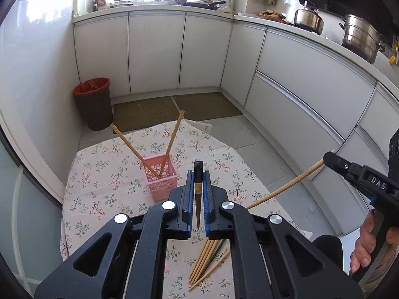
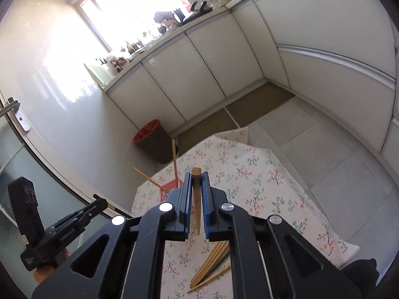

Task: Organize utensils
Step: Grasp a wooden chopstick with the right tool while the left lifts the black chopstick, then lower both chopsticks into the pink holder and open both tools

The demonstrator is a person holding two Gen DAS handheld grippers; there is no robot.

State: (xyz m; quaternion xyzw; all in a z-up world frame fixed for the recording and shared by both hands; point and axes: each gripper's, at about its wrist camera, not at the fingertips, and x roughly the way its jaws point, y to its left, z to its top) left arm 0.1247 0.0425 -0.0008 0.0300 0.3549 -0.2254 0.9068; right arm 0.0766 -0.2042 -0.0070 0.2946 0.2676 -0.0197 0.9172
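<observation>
My left gripper (image 1: pixel 198 174) is shut on a dark chopstick (image 1: pixel 198 199), held above the floral tablecloth (image 1: pixel 104 174) just right of the pink basket (image 1: pixel 162 179). The basket holds two bamboo chopsticks (image 1: pixel 172 142) that lean apart. My right gripper (image 2: pixel 196 177) is shut on a bamboo chopstick (image 2: pixel 197 206); in the left wrist view it sits at the right (image 1: pixel 329 158) with the stick (image 1: pixel 286 186) slanting down-left. A pile of chopsticks (image 1: pixel 207 259) lies on the cloth below both grippers, also in the right wrist view (image 2: pixel 212 266).
A brown bin with a red liner (image 1: pixel 94 104) stands on the floor past the table's far left corner. White cabinets (image 1: pixel 174 49) run along the back and right. Pots (image 1: pixel 361 37) sit on the counter. A door with a handle (image 2: pixel 12 109) is at the left.
</observation>
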